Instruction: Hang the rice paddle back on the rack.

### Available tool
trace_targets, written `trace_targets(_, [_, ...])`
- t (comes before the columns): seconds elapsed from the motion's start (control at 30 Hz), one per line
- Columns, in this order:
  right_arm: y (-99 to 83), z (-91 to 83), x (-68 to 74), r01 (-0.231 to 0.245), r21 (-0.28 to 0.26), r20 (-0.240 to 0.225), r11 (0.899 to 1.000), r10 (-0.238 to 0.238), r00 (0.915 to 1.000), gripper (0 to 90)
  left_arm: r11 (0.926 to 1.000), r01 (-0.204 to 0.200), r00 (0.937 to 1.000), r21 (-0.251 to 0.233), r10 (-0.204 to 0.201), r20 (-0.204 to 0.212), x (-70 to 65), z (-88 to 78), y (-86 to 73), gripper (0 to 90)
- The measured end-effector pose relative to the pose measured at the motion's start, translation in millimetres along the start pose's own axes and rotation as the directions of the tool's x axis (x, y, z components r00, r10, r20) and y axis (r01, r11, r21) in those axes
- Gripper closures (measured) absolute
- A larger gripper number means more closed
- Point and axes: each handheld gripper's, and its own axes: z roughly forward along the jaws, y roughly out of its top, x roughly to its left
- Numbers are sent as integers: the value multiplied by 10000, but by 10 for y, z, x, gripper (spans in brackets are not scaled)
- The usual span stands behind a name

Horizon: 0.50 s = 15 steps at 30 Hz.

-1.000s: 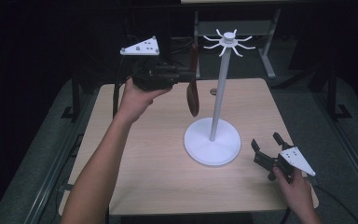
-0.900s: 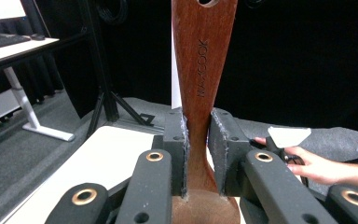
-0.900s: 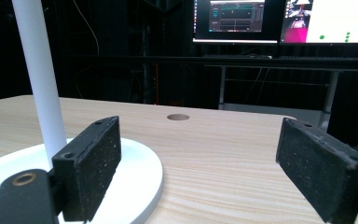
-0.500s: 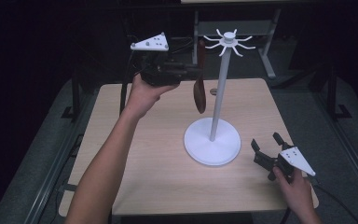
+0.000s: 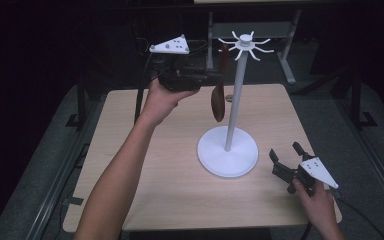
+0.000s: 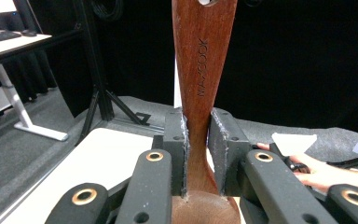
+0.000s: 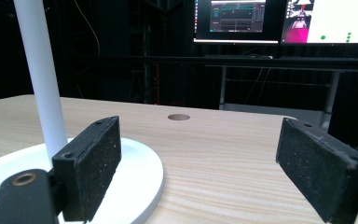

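Left gripper view: my left gripper point(image 6: 196, 154) clamps the wooden spoon point(image 6: 201, 70) beside the white rack point(image 5: 228, 150); my right gripper point(image 7: 214, 163) rests wide apart.

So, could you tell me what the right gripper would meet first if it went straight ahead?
Probably nothing: the right gripper points across the bare table, jaws open. The white stand lies just left of its line, though depth is hard to judge.

It looked like a lab or recording studio: a pale wooden bench point(image 5: 180, 190) stood on grey carpet inside a black metal frame point(image 6: 91, 79), dark curtains hung all around, and lit computer monitors point(image 7: 279, 21) sat on a desk point(image 7: 270, 63) behind.
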Motion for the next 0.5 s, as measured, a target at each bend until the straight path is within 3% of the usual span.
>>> trace_targets(0.33, [0, 0, 0, 30, -15, -12, 10000, -30, 10000, 135, 10000, -81, 10000, 57, 81, -43, -13, 1, 4, 760])
trace_targets(0.5, [0, -2, 0, -10, -8, -31, 10000, 10, 10000, 135, 9997, -112, 9999, 211, 113, -35, -47, -39, 28, 671])
